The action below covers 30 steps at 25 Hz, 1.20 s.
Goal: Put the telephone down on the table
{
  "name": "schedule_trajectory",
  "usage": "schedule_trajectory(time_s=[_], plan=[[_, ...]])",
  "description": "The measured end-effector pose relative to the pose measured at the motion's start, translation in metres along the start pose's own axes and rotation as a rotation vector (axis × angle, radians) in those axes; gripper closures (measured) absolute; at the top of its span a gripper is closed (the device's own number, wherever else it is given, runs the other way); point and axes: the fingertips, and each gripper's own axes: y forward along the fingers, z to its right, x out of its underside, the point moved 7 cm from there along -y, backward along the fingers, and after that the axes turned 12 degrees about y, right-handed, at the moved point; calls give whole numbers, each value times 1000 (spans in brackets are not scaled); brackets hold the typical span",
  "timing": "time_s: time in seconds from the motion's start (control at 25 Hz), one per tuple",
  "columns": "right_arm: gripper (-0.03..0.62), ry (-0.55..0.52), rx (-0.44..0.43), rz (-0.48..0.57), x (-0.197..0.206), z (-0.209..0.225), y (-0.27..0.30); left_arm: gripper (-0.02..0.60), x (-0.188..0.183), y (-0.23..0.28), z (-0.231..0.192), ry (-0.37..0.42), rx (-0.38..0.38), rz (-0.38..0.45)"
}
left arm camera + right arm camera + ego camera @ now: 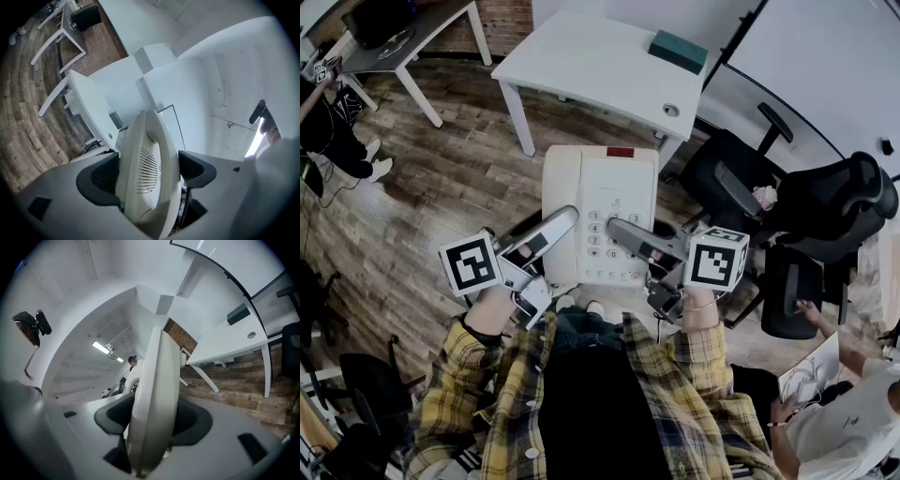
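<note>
Just beyond the shirt (478, 394) sleeves, the left claw (555, 225) grips the left edge of the phone (602, 202), jaws wide with a pad on each face. The right claw (623, 234) grips the right edge in the same way, less wide. The phone hangs over the floor (441, 187), short of the white counter (591, 66).

Step in hand: carry. The next move probably calls for advancing both claws together, lowering the phone level onto the counter, then releasing.
</note>
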Motion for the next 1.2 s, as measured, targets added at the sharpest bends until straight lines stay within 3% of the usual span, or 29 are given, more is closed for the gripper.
schedule_trajectory(time_s=[0.16, 0.52, 1.2], plan=[[356, -34, -6, -8, -2, -2, 0, 186, 1, 0, 0, 3, -3, -3], [356, 10, -8, -11, 0, 2, -1, 186, 2, -1, 1, -4, -20, 1], [356, -5, -33, -21, -4, 3, 3, 186, 1, -1, 1, -1, -38, 6]])
